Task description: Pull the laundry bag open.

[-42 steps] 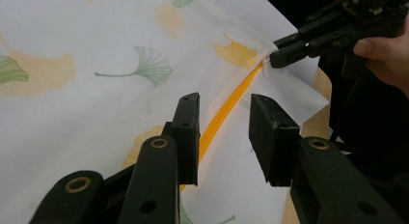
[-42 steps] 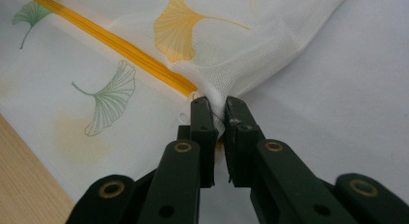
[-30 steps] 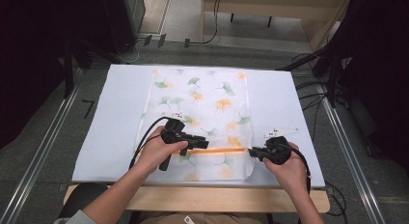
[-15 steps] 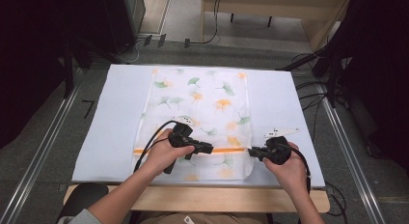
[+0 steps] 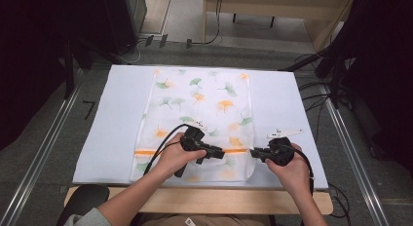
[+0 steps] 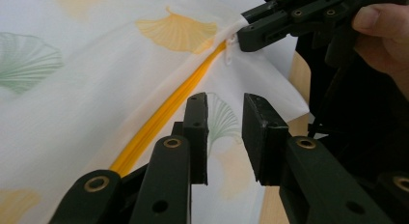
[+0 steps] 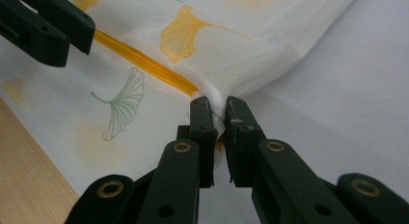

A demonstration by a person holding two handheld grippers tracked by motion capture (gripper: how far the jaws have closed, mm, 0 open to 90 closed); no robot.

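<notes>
A white mesh bag (image 5: 199, 102) printed with ginkgo leaves lies flat on the pale mat (image 5: 112, 123). An orange zipper (image 5: 155, 151) runs across its near end. My right gripper (image 5: 254, 153) is shut on the bag's right edge at the zipper's end, and the fabric bunches between the jaws (image 7: 218, 105). My left gripper (image 5: 220, 154) hovers just over the zipper (image 6: 164, 115) a short way left of the right one. It stands open (image 6: 224, 101) with nothing between the fingers. The right gripper (image 6: 243, 35) shows ahead of it, and the left gripper (image 7: 72, 38) sits at the upper left of the right gripper view.
The mat covers most of the table, and a wooden strip (image 5: 204, 199) runs along the front edge. Metal rails (image 5: 44, 153) flank the table. Cables (image 5: 316, 97) lie off the right side. Dark equipment and a wooden bench stand beyond the far edge.
My left gripper has moved right along the zipper towards the right gripper, so more orange zipper shows to its left. The right gripper has stayed put.
</notes>
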